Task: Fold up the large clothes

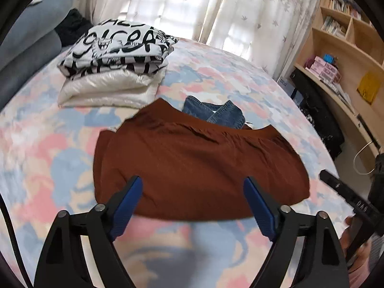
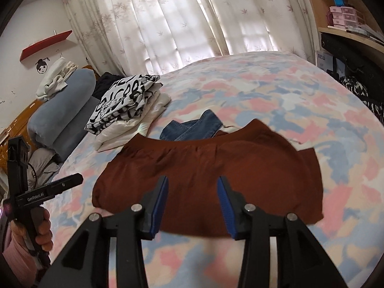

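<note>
Bed (image 1: 36, 144) with a pastel patchwork cover, seen from both wrist cameras. A rust-brown garment (image 1: 199, 163) lies folded flat on the cover near the front edge; its far edge overlaps a piece of blue denim (image 1: 216, 112), only part of which shows. Beyond and to the left, a stack of folded clothes (image 1: 115, 72): a black-and-white printed piece on top of a cream one. Grey-blue pillows (image 2: 62, 110) sit behind the stack, with curtains (image 2: 192, 19) across the window at the back and a wooden shelf (image 1: 348, 48) to the right.

Left gripper (image 1: 193, 192): jaws spread wide, blue pads clear of the cloth, nothing between them; it hovers above the near edge of the brown garment. Right gripper (image 2: 192, 196): jaws partly apart, narrower than the left, also empty and above the same near edge. Neither pad presses on fabric.

Each camera catches the other tool at its frame edge: the right one beside the bed at the right in the left view, the left one with a hand (image 2: 43, 230) on its grip in the right view
</note>
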Tool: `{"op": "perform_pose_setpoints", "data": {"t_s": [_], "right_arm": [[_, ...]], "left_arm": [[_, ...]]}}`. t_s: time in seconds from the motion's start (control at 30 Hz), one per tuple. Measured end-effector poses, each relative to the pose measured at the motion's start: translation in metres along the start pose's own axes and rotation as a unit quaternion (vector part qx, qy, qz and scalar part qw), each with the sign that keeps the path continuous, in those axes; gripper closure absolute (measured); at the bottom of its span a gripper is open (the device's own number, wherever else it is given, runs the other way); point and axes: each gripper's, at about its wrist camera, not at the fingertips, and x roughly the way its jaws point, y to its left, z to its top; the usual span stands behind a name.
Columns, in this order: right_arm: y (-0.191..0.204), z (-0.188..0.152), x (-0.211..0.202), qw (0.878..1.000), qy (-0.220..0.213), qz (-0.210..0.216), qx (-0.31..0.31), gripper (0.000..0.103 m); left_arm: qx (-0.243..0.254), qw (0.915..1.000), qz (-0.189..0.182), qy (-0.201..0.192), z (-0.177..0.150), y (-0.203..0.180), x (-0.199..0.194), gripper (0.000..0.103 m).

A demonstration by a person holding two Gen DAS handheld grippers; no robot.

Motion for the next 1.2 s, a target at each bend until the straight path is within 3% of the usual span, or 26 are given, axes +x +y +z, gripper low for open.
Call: {"op": "perform_pose_setpoints", "data": {"t_s": [0.13,0.27,0.57,0.8,0.93,1.17,1.2], "right_arm": [[0.008,-0.018,0.001,1.000,0.001,0.020,0.011,0.061],[0.016,-0.037,0.003,1.000,-0.008,0.018,0.010,0.061],[0.027,-0.060,0.024,0.999,0.008,0.044,0.005,0.061],[0.030,-0.051,0.043,0.998,0.006,0.065,0.001,0.061],[0.031,-0.044,0.059,0.998,0.008,0.068,-0.002,0.061],[0.032,-0.009,0.100,0.999,0.004,0.038,-0.011,0.088],[0.031,-0.003,0.110,0.999,0.004,0.028,-0.014,0.090]], "left_arm": [[-0.045,0.9980,-0.044,0.009,-0.020,0.013,0.002,0.016],[-0.107,0.9900,-0.090,0.016,-0.050,0.037,0.015,0.016],[-0.212,0.9690,-0.121,0.040,-0.090,0.073,0.068,0.016],[-0.253,0.9591,-0.126,0.010,-0.071,0.087,0.104,0.016],[-0.259,0.9582,-0.121,0.001,-0.057,0.091,0.128,0.013],[-0.264,0.9582,-0.105,-0.035,-0.032,0.095,0.145,0.011],[-0.267,0.9576,-0.100,-0.043,-0.030,0.095,0.145,0.016]]}}
